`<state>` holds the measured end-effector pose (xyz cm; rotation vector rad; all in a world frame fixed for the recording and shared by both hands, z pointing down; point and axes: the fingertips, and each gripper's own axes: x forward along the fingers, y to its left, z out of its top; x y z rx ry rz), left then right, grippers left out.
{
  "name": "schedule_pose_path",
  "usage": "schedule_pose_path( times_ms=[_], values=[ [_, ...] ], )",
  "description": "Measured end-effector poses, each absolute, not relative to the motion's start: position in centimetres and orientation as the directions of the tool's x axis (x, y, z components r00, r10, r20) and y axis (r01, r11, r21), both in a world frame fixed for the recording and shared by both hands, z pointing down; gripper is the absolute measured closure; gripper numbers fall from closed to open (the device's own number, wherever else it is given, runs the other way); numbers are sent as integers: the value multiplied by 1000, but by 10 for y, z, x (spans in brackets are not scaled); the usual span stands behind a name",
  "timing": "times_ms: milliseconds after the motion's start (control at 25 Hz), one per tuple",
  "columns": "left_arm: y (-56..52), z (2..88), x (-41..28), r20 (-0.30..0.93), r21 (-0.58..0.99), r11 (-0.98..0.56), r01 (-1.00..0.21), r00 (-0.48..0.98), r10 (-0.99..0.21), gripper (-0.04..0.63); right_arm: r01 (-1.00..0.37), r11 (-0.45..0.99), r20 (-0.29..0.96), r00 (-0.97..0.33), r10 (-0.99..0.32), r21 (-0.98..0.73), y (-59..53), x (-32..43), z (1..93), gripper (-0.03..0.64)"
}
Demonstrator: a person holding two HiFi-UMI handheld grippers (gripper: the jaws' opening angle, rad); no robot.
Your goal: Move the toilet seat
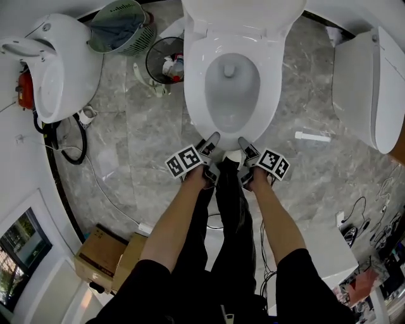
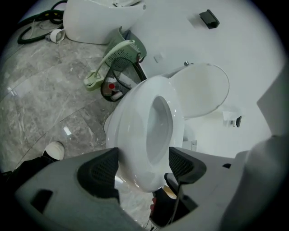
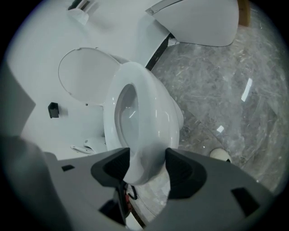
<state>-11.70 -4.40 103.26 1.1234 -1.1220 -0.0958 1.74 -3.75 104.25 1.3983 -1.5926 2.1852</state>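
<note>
Your left hand-held gripper (image 1: 212, 140), right hand-held gripper (image 1: 245, 146): both clamp front rim of white oval plastic toilet seat (image 1: 196, 82), which lies lowered flat. Long axis runs straight away from you toward raised white lid (image 1: 243, 11); neither hand nearer.

Grey marbled tiles cover the floor (image 1: 139, 133), glossy enough to throw back bright glints of light. A plain white wall (image 2: 253, 49) rises behind. 2 more white ceramic fixtures stand at the sides, 1 on the left (image 1: 57, 63) and 1 on the right (image 1: 370, 88). Near the left one sit a green plastic basket (image 1: 123, 25) and a black wire bin (image 1: 166, 60) holding rubbish. A black hose (image 1: 76, 142) loops along the floor's edge. A cardboard box (image 1: 101, 250) lies lower left, beside a window (image 1: 22, 243) showing greenery.
</note>
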Motion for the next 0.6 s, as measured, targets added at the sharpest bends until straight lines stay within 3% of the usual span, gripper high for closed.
schedule_pose_path(
  times_ms=[280,600],
  values=[
    [-36,1008,-125,648,759,465,-455,464,-604,336,-508,-442,672,-598,-436,-739,-33,21,1016,450],
    [-41,952,-131,637,768,468,-438,447,-628,450,-478,-455,656,-620,-432,-751,-43,23,955,463]
  ],
)
